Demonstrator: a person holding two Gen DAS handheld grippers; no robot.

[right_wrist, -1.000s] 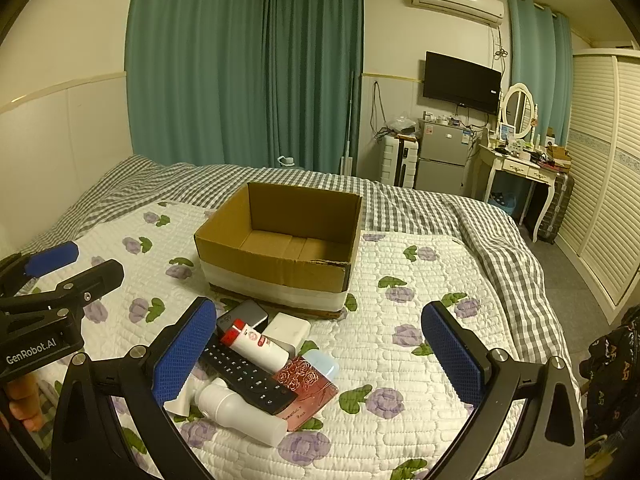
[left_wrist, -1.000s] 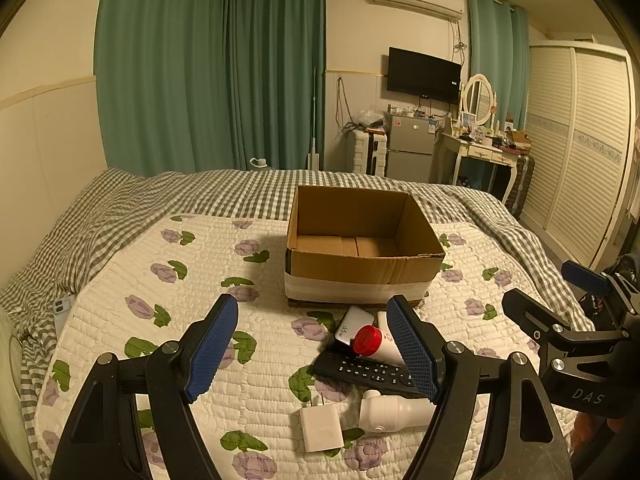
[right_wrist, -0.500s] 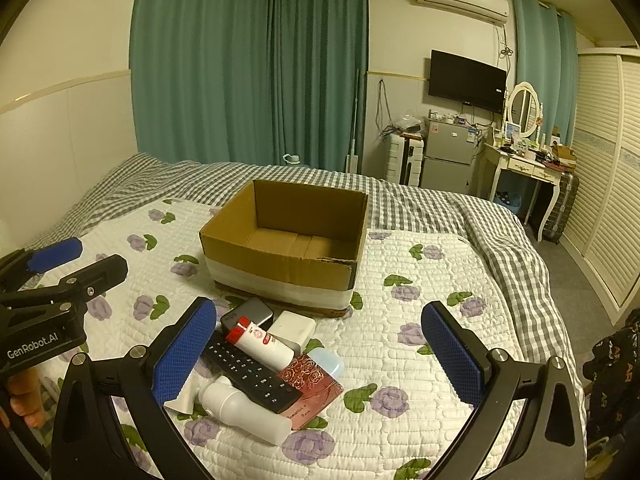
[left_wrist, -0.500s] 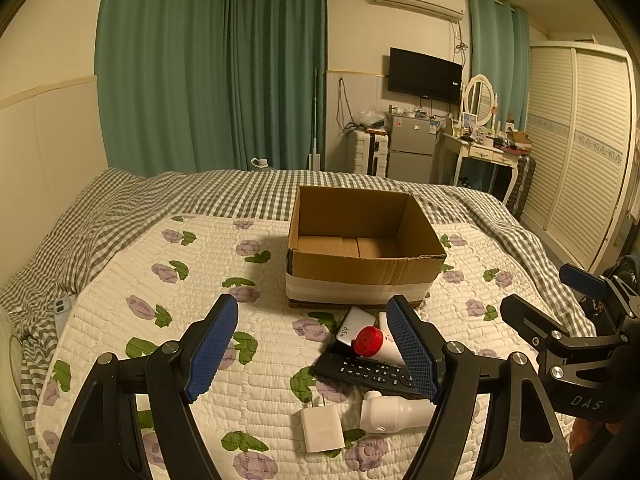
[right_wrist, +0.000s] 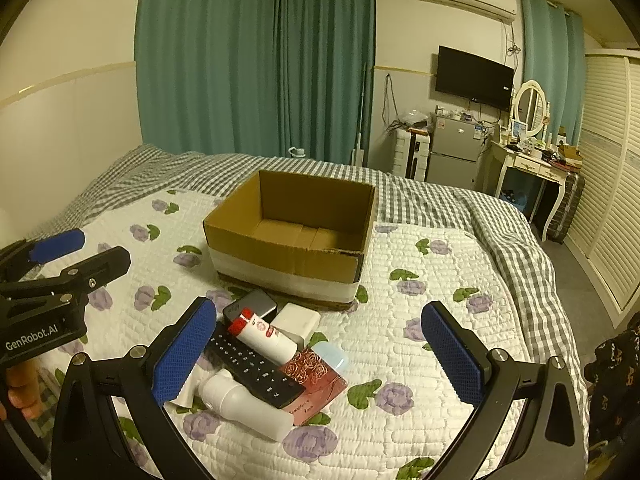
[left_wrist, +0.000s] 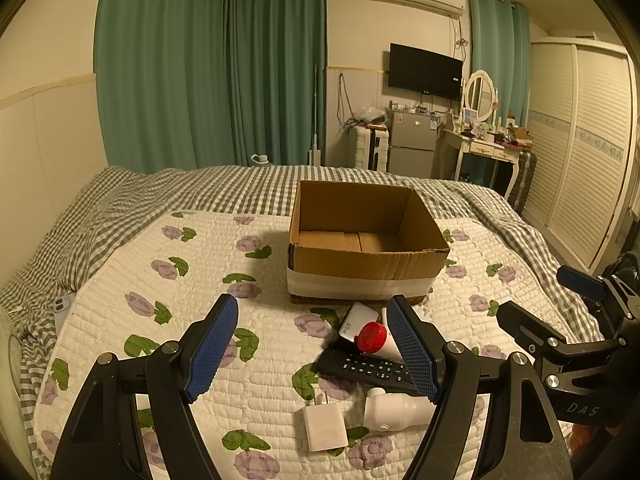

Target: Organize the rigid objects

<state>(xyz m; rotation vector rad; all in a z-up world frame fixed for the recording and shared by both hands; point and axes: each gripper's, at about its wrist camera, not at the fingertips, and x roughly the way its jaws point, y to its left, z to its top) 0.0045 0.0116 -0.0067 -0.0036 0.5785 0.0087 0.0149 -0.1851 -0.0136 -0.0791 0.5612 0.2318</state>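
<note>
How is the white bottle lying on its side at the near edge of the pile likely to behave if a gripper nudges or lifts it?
The white bottle lies on its side and looks round, so a nudge would probably roll it across the quilt. Its surface looks smooth and hard, so it may slip unless gripped across the body. One end sits against the remote, which could shift with it.

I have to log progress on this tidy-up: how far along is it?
Nothing looks done: the brown cardboard box is empty. Nothing is in hand; left gripper and right gripper are open. Left to do: black remote control, red-capped white tube, white bottle, white charger.
</note>
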